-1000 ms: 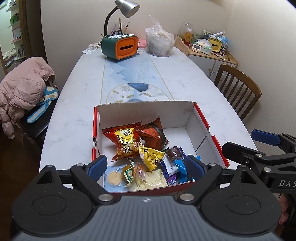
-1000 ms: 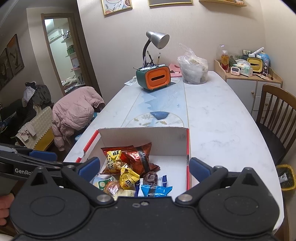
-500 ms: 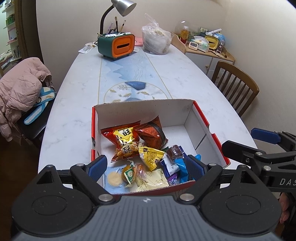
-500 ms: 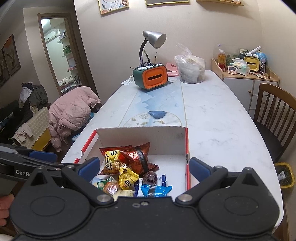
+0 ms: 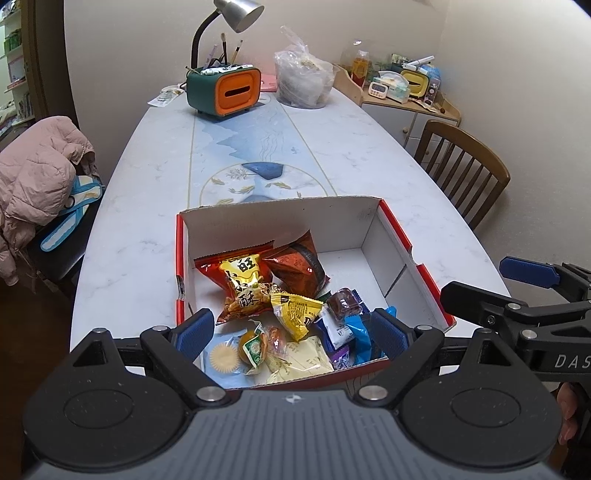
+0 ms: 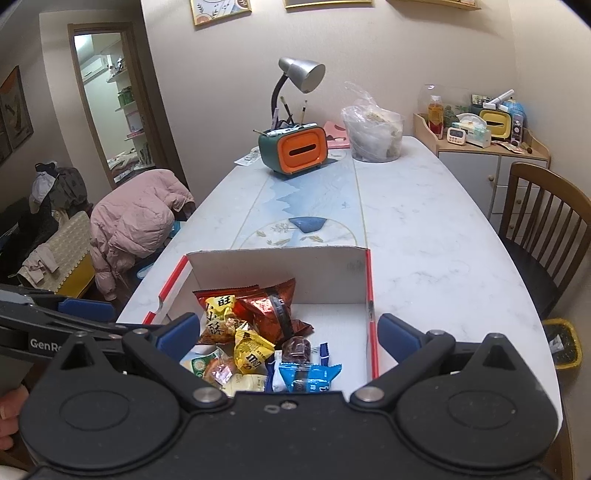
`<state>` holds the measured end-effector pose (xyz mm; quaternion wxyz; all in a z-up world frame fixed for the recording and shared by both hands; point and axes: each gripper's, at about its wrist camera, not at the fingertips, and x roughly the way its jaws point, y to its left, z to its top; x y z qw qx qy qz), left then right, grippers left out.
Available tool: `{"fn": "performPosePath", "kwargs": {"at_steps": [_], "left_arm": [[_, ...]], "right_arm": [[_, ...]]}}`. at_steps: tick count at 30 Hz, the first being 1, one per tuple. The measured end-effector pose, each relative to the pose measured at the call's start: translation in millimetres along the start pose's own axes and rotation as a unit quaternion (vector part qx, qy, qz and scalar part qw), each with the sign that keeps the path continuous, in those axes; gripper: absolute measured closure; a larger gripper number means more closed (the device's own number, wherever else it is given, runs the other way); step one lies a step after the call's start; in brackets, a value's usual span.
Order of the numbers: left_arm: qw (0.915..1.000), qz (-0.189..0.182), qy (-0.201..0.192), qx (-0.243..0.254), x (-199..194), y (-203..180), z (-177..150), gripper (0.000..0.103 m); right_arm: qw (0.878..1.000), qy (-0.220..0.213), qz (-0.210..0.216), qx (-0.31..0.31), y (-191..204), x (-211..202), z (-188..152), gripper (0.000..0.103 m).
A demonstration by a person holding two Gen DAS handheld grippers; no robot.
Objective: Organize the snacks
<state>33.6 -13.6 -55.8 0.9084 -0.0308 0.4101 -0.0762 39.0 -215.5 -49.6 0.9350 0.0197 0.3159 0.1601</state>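
A red-and-white cardboard box (image 5: 280, 212) (image 6: 277, 264) sits at the near end of the table and holds several snack packets: a red-and-yellow bag (image 5: 240, 282) (image 6: 218, 314), a dark red bag (image 5: 295, 264) (image 6: 269, 310), a yellow packet (image 5: 295, 310) (image 6: 253, 350), a brown sweet (image 5: 343, 302) (image 6: 295, 349) and a blue packet (image 6: 306, 376). My left gripper (image 5: 291, 332) is open and empty above the box's near edge. My right gripper (image 6: 286, 330) is open and empty, also over the near part of the box. The right gripper shows at the right of the left wrist view (image 5: 524, 295).
A green-and-orange tissue box (image 5: 223, 90) with a desk lamp (image 5: 236, 11) and a plastic bag (image 5: 304, 81) stand at the table's far end. A wooden chair (image 5: 465, 170) is on the right. A pink jacket (image 5: 37, 177) hangs on a chair at left.
Both views shifted slightly, as both grippers tilted or drew back a little over the box. Both stay open; the snacks have not moved.
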Motion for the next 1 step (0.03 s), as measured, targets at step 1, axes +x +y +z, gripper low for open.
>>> {"fn": "performPosePath", "kwargs": {"at_steps": [1], "left_arm": [[1.0, 0.001, 0.001, -0.002, 1.5, -0.6, 0.8, 0.011]], "right_arm": [[1.0, 0.001, 0.0, 0.002, -1.6, 0.7, 0.5, 0.0]]}}
